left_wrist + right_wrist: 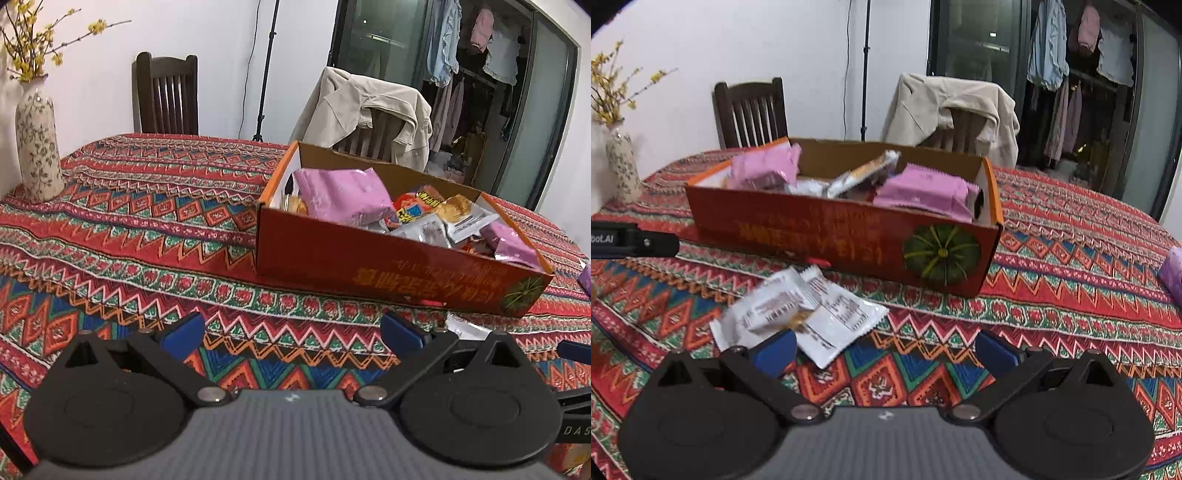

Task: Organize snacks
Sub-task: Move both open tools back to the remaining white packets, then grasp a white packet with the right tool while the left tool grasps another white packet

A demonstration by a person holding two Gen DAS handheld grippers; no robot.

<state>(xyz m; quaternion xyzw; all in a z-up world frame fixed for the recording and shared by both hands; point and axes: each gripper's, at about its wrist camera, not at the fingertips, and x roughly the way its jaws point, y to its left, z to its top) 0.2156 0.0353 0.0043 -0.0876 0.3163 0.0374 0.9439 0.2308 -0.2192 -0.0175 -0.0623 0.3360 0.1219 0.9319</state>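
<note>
Snacks fill the orange cardboard box [388,266] on the patterned tabletop [147,229], ahead and to the right of the left gripper [291,332], whose jaws are spread and empty. The right gripper [884,350] is spread too, with two white snack packets [809,314] just ahead of its left finger and the box beyond.

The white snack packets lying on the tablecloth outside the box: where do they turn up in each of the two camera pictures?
Left wrist view: only a white sliver of the packets shows, low right, just below the orange cardboard box.
Right wrist view: the white snack packets lie in full view, lower left of centre, before the box and just ahead of the open right gripper.
Shared landmark: the green pumpkin picture on the box.
</note>
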